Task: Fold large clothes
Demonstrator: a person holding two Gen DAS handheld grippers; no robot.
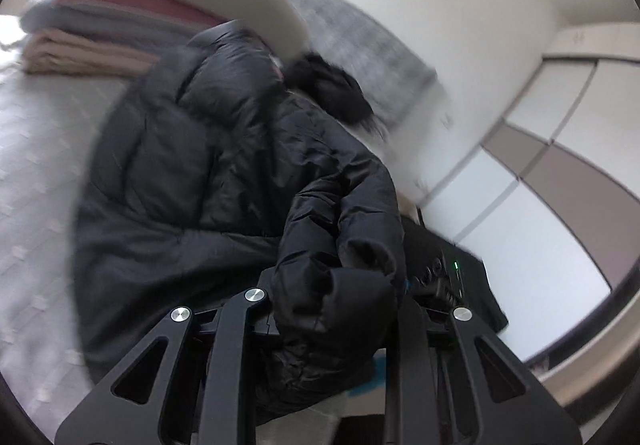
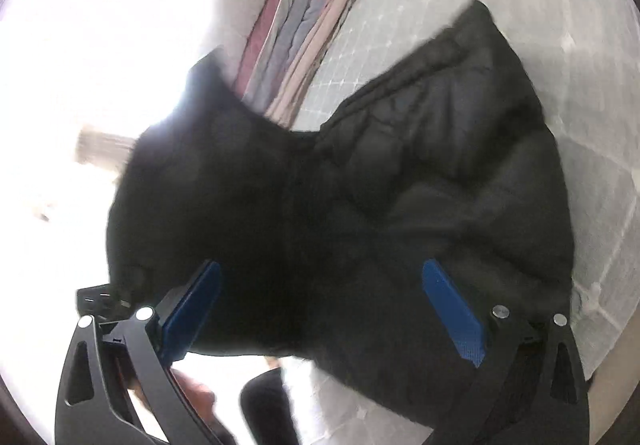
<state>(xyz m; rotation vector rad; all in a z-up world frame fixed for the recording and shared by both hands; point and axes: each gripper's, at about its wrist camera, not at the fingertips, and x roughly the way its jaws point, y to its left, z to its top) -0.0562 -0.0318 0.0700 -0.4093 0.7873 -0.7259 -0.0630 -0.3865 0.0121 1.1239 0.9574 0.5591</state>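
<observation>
The left gripper [image 1: 336,309] tilts downward and is rolled to one side, its black fingers pressed onto a bunched sleeve end of the black puffer jacket [image 1: 224,149]. The right gripper [image 2: 320,309] also angles down, its blue pads [image 2: 452,309] spread wide with jacket fabric lying between them; the pads do not press on it.

The jacket lies on a pale grid-patterned bedsheet [image 1: 36,165]. In the left wrist view its long axis runs from the near edge up toward the fur-trimmed hood [image 1: 332,89], which points at the grey pillow [image 1: 360,45] by the wall. The held sleeve hangs lifted over the body of the coat.

The shell is shiny, quilted into puffy horizontal baffles, and creased. A stack of folded blankets [image 1: 100,29], pink, grey and beige under a cream cushion, sits beyond the jacket.
</observation>
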